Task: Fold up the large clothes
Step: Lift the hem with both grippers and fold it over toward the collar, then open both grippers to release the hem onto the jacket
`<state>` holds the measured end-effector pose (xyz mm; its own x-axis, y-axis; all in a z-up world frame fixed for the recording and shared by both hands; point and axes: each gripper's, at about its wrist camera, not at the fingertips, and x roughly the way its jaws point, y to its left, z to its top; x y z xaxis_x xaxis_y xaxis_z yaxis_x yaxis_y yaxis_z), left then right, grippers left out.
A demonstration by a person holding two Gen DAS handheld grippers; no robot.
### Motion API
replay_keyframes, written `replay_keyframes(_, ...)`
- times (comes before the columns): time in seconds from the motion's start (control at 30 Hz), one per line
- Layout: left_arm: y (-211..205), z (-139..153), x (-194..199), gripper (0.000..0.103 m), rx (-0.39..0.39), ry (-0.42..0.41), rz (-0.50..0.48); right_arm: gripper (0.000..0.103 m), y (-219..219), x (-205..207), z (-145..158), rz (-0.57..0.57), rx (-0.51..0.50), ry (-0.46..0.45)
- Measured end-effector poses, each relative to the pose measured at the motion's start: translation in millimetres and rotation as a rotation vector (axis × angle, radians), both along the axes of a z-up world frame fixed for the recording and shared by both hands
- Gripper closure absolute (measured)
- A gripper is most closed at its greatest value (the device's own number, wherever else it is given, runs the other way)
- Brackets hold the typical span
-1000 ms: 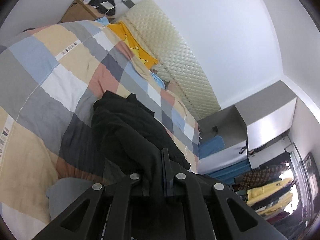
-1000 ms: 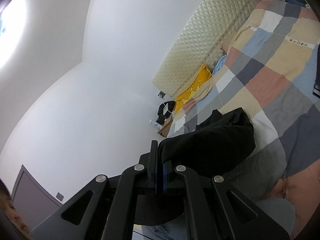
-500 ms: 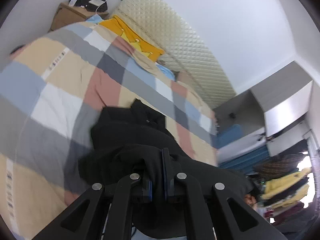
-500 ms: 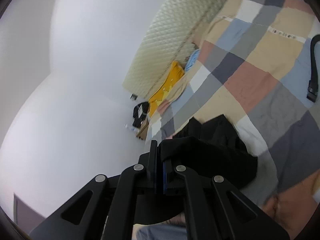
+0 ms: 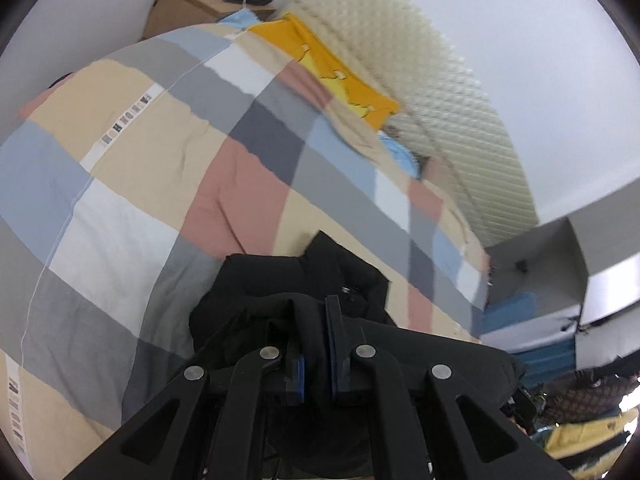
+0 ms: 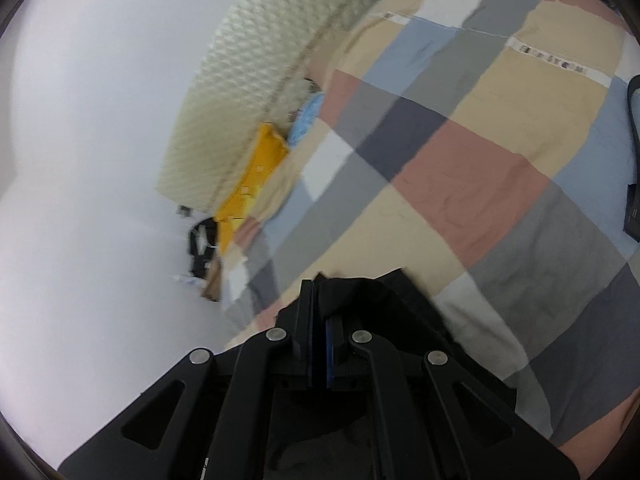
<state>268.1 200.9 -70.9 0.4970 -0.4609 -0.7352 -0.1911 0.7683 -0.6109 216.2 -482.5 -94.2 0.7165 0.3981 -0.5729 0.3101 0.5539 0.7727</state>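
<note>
A large black garment (image 5: 288, 280) lies bunched on the patchwork duvet (image 5: 240, 184), with one edge lifted. My left gripper (image 5: 316, 316) is shut on a fold of that black cloth, which runs between its blue pads. In the right wrist view the same black garment (image 6: 384, 296) drapes over and below the fingers. My right gripper (image 6: 318, 296) is shut on its edge, just above the duvet (image 6: 460, 168). The cloth under both grippers hides the rest of the garment.
A quilted cream headboard (image 5: 440, 80) and a yellow pillow (image 5: 340, 76) lie at the far end of the bed. A wooden nightstand (image 5: 180, 8) holds dark items. A grey cabinet (image 5: 560, 264) and hanging clothes (image 5: 592, 432) stand right. A black strap (image 6: 632, 120) lies on the duvet.
Both grippers have swept across the bed and tilted down toward it, carrying the black garment's edge. The garment's bunched part now sits closer under the fingers.
</note>
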Motion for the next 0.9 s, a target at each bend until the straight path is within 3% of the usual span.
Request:
replay_keyframes(0.1,-7.4,-22.7,23.9,0.094,0.036,0.041,0.003,0.099,-1.9,19.5,-20.8,0.000,-0.013,0.053)
replay_keyframes(0.3,-31.1,-51.4,55.0,0.094,0.132,0.039,-0.017,0.099,-12.3,48.1,-71.5,-0.012,-0.034,0.164)
replay_keyframes(0.5,-45.8,-97.7,79.3,0.094,0.144,0.088,-0.001,0.099,-6.1,65.7,-123.3,0.035,-0.070,0.217)
replay_keyframes(0.6,-54.8,-116.9,83.7,0.094,0.151,0.101,-0.010,0.099,-8.9,62.0,-152.0,0.031,-0.012,0.211)
replay_keyframes(0.77,-58.0,-114.1,78.9,0.094,0.165,0.100,-0.022,0.095,-14.5,52.2,-162.9,0.022,0.064,0.188)
replay_keyframes(0.83,-52.2,-110.8,73.7,0.093,0.133,0.134,-0.027,0.092,-15.6,47.3,-157.9,0.039,0.079,0.181)
replay_keyframes(0.9,-36.5,-109.1,63.8,0.089,0.027,0.187,0.024,0.087,-17.9,39.7,-150.0,0.041,0.101,0.172)
